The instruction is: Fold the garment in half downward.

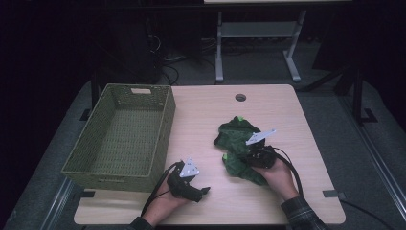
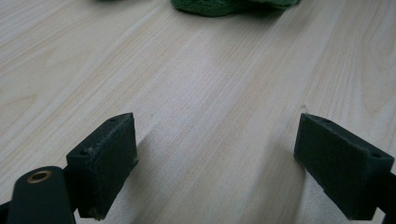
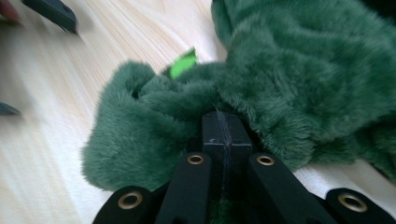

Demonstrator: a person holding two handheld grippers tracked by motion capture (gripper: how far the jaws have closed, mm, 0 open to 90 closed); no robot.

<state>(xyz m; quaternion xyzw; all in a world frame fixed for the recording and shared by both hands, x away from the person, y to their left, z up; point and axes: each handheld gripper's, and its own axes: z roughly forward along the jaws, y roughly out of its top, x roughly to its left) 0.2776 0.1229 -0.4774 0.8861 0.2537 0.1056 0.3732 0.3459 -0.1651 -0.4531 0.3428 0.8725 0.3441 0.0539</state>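
- High view, looking down on a pale wooden bench: a person works two handheld claws, with a crumpled green plush cloth lying right of centre and a woven olive basket standing on the left side, well apart from it.
- Right claw, seen at the near edge of the cloth: its jaws are pressed together on a fold of the green pile, and the right gripper view shows fur bunched on both sides of the closed pads, with a bright green tag poking out just beyond.
- Left claw rests low near the front edge of the bench, close by the basket's near corner; the left gripper view shows its jaws spread wide over bare wood, nothing between them, the cloth's edge well ahead.
- Risk, as judged from here: the pinch looks to take only a thin fold of slippery pile, so a quick lift could let the cloth slide out, or raise one corner while the rest drags along the bench.
- A second risk: a long trailing end could catch on the basket rim, should the cloth be carried that way.
- Pose: the right hand comes in from the lower right, wrist low, claw pointing forward and down into the cloth; the left hand lies angled toward the right, its claw nearly level.
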